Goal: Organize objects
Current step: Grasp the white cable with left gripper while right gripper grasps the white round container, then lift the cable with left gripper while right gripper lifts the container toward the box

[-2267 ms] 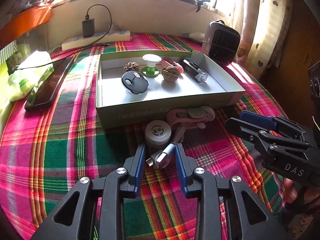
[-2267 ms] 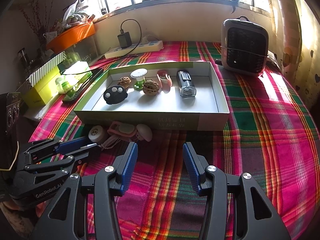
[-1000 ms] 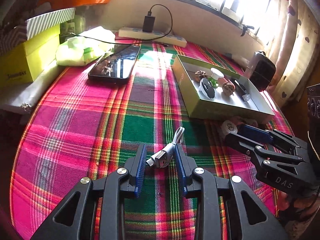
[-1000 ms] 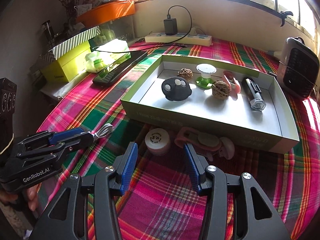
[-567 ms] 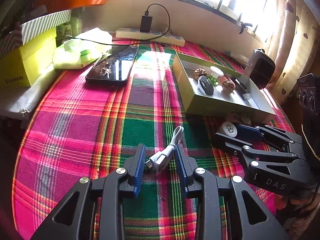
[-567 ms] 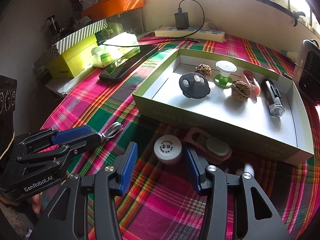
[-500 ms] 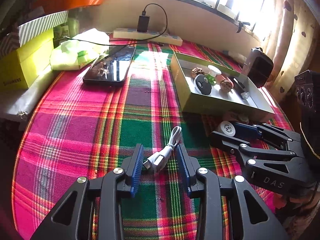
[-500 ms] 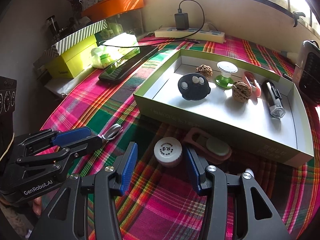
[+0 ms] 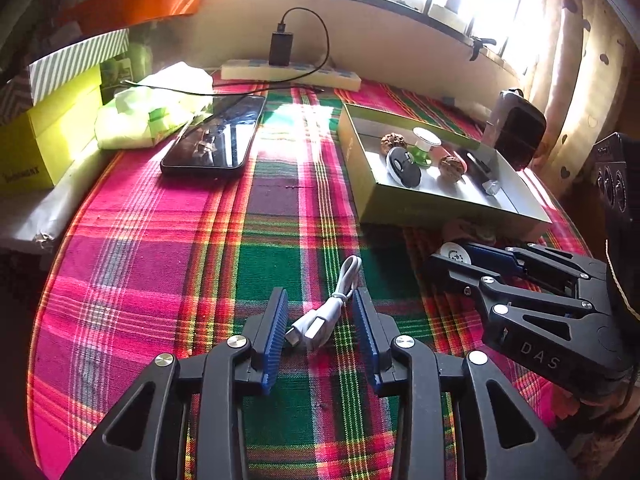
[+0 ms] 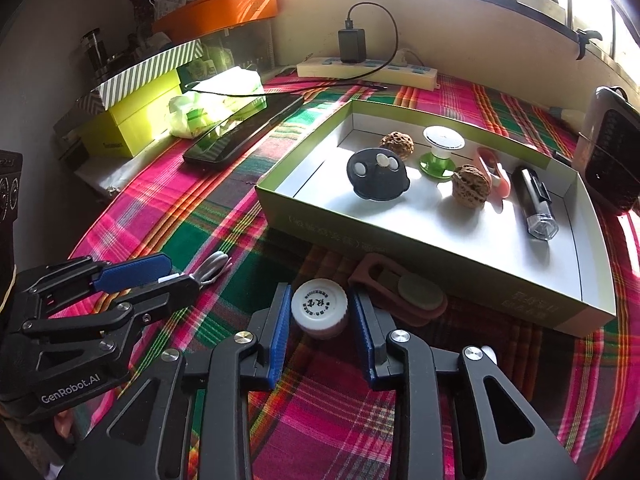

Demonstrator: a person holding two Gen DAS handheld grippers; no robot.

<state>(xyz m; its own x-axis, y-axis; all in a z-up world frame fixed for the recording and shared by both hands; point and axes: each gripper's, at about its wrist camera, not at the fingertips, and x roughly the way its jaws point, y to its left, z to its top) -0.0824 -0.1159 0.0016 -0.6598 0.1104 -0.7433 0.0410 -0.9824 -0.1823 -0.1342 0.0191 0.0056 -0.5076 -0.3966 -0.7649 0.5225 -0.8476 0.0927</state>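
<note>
A coiled white USB cable (image 9: 325, 312) lies on the plaid cloth between the fingers of my left gripper (image 9: 320, 312), which is open around it without squeezing. The cable also shows in the right wrist view (image 10: 212, 267). My right gripper (image 10: 320, 312) is open, its fingers either side of a small white-capped jar (image 10: 320, 306); the jar shows beside its fingers in the left wrist view (image 9: 454, 255). A green shallow box (image 10: 420, 248) holds a black fob (image 10: 378, 176), two walnuts, a green-based stand (image 10: 440, 152), a pink item and a small flashlight (image 10: 536, 204).
A pink clip-like object (image 10: 404, 292) lies against the box's front wall, right of the jar. A phone (image 9: 216, 142), a tissue pack (image 9: 156, 110), yellow boxes (image 10: 132, 120), a power strip (image 10: 366, 68) and a small heater (image 10: 612, 152) stand around.
My left gripper has opened wider and the cable now lies loose between its fingers. My right gripper has moved forward so the jar sits between its fingers.
</note>
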